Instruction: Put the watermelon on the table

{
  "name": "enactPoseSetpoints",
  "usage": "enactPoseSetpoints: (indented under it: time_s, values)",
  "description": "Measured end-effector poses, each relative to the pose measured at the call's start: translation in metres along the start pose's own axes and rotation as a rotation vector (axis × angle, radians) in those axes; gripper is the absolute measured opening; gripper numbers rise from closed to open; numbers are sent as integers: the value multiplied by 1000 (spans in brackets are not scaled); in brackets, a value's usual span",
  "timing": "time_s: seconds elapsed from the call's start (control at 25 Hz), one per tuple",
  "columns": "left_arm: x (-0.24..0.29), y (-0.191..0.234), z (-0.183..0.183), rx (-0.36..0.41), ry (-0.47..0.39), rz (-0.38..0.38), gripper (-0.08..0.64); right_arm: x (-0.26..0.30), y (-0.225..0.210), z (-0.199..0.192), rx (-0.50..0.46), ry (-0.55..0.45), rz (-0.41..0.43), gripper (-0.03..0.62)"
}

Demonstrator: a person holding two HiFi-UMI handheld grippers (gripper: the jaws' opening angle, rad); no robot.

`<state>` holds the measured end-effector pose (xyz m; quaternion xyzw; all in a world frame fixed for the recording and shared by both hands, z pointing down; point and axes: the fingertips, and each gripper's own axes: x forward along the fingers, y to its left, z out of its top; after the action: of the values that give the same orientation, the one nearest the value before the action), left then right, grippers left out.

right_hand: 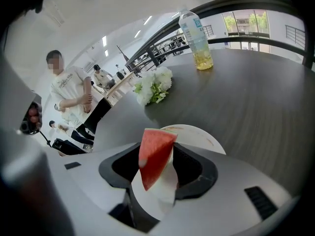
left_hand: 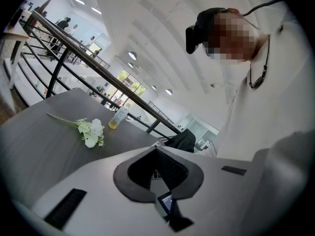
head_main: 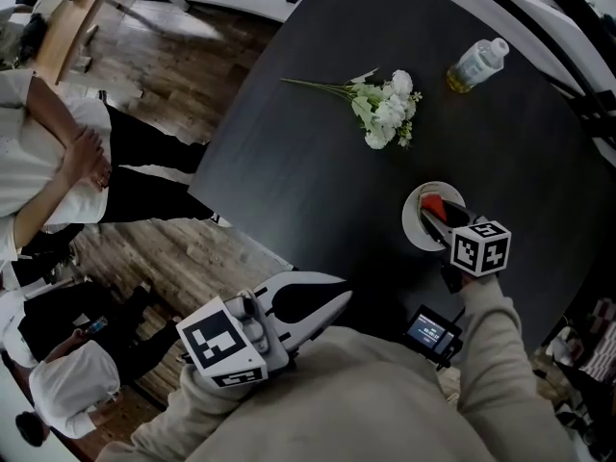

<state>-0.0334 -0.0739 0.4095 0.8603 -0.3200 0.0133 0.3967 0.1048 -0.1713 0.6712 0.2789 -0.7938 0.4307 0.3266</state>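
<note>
A wedge of watermelon (right_hand: 155, 154), red flesh with a pale rind, stands upright between the jaws of my right gripper (right_hand: 158, 149), which is shut on it. In the head view the slice (head_main: 433, 203) hangs just over a small white plate (head_main: 416, 221) on the dark table (head_main: 318, 162), with the right gripper (head_main: 438, 221) slanting down at it. The plate's rim (right_hand: 197, 132) shows beyond the jaws. My left gripper (head_main: 342, 292) stays low near my body at the table's near edge. Its jaws (left_hand: 157, 149) meet at the tips with nothing between them.
A bunch of white flowers (head_main: 385, 109) lies mid-table, and a plastic bottle of yellow liquid (head_main: 476, 65) lies beyond it. A small screen device (head_main: 431, 330) sits by my right arm. People (head_main: 58, 152) stand on the wooden floor left of the table's edge.
</note>
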Motion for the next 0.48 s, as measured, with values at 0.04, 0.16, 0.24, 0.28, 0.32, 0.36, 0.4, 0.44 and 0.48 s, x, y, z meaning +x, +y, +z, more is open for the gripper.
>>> enactPoseSetpoints:
  time_s: [0.04,0.16,0.24,0.28,0.32,0.36,0.4,0.44,0.48]
  values:
    - [-1,0,0,0,0,0,3,0,0,0,4,-4,3,204]
    - [-1,1,0,2,0,0,3,-1,2,1,6,-12,12,207]
    - [-1,1,0,1,2,1,3,0,2,0,1,-8,8,207]
    - [-1,1,0,1,2,-1,3,0,1,-1,-1,-6,4,207]
    - [-1,0,0,2,2,-2,3,0,0,-1,-3,-5,-2,207]
    - [-1,0,0,3,1,-4,3,0,0,-1,-3,-6,-7,213]
    - [-1,0,0,3,1,-5,3,0,-1,0,-3,-9,-12,233]
    - [-1,1,1,3,0,-6,3,0,-1,0,-3,-13,-14,242]
    - [-1,1,1,2,0,-6,3,0,-1,0,-2,-15,-14,247]
